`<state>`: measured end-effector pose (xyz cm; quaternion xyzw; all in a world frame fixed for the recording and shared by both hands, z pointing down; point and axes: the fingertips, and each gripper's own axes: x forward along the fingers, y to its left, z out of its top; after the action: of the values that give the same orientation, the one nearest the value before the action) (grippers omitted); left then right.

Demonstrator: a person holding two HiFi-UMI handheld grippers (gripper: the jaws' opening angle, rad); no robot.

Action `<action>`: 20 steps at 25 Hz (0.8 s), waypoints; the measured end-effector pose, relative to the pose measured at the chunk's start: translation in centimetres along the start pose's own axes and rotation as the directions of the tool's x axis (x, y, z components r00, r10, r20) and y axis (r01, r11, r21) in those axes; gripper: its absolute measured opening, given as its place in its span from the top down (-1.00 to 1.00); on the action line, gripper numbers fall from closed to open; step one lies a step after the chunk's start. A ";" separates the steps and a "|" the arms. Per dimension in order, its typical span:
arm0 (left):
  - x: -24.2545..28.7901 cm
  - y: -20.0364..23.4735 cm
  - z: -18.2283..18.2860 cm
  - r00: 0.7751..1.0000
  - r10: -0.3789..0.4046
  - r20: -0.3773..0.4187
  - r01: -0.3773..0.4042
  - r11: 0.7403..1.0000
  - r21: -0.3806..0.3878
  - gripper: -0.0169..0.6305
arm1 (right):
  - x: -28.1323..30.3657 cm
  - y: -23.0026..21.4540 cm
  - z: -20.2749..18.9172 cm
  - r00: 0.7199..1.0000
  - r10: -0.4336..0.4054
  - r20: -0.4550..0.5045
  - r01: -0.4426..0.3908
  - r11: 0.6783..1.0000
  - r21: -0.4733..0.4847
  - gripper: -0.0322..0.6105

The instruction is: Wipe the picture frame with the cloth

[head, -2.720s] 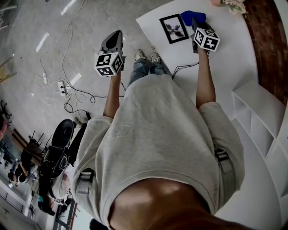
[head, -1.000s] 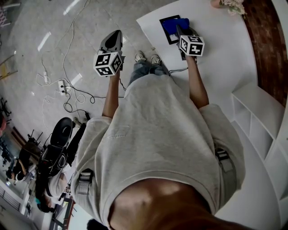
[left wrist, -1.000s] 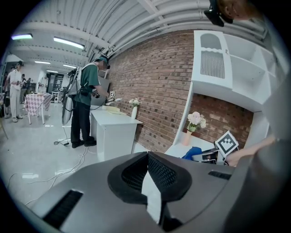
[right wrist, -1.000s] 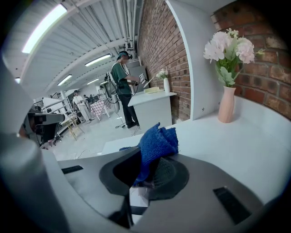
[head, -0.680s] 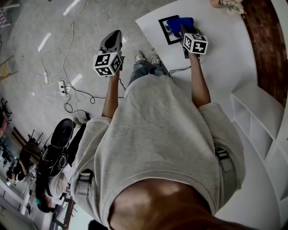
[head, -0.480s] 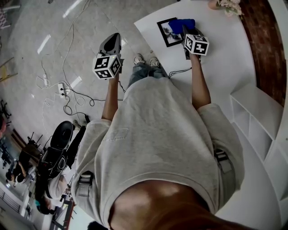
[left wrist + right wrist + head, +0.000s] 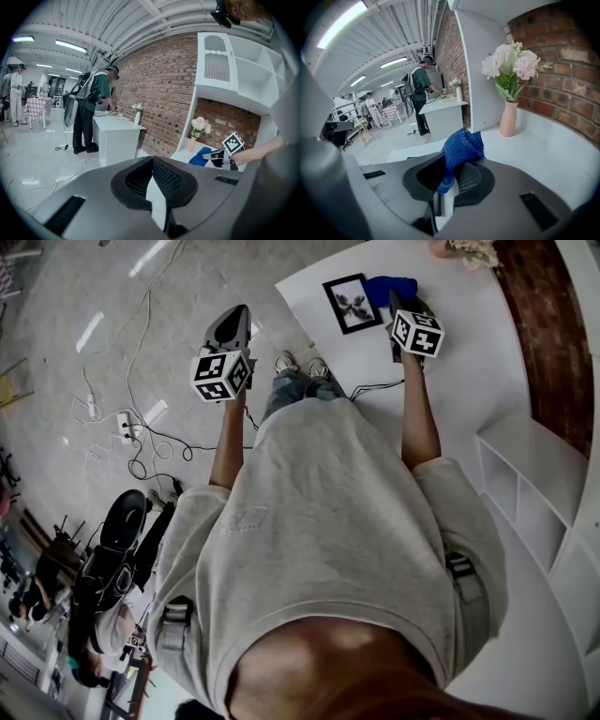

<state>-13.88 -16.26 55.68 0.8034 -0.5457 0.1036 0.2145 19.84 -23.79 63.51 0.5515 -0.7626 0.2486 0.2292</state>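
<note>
The picture frame (image 7: pixel 352 304), black with a white mat and a dark print, lies flat on the white table (image 7: pixel 469 362). The blue cloth (image 7: pixel 389 287) sits just beyond the frame's right edge, and the print is uncovered. My right gripper (image 7: pixel 396 302) is shut on the cloth (image 7: pixel 461 149), which bunches up out of the jaws of the right gripper (image 7: pixel 451 161). My left gripper (image 7: pixel 232 321) hangs over the floor left of the table, well away from the frame. In its own view the left gripper (image 7: pixel 153 164) is shut with nothing in it.
A pink vase of flowers (image 7: pixel 508 117) stands at the table's back by the brick wall (image 7: pixel 553 324). A white shelf unit (image 7: pixel 530 484) is on the right. Cables and a power strip (image 7: pixel 131 423) lie on the floor. A person in green (image 7: pixel 96 110) stands at a white cabinet.
My right gripper has dragged the cloth rightward across the frame and off it, so the print now shows. The left gripper has barely moved.
</note>
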 end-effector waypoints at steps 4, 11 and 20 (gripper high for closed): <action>-0.3 -0.5 0.1 1.000 -0.007 0.007 0.007 1.000 0.003 0.90 | -1.6 0.8 1.0 0.999 0.005 0.035 -0.005 1.000 -0.012 0.72; -0.5 -0.9 0.3 1.000 -0.013 0.024 0.013 1.000 0.004 0.90 | -2.9 4.4 1.4 0.996 0.069 0.059 -0.065 0.996 -0.061 0.72; -0.7 -1.4 0.4 0.999 -0.015 0.036 0.015 1.000 -0.007 0.90 | -3.5 10.1 -0.4 0.985 0.168 0.035 -0.165 0.984 -0.063 0.72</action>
<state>-12.87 -15.42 54.72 0.8084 -0.5437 0.0857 0.2084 11.27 -18.27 60.40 0.4835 -0.8176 0.2327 0.2088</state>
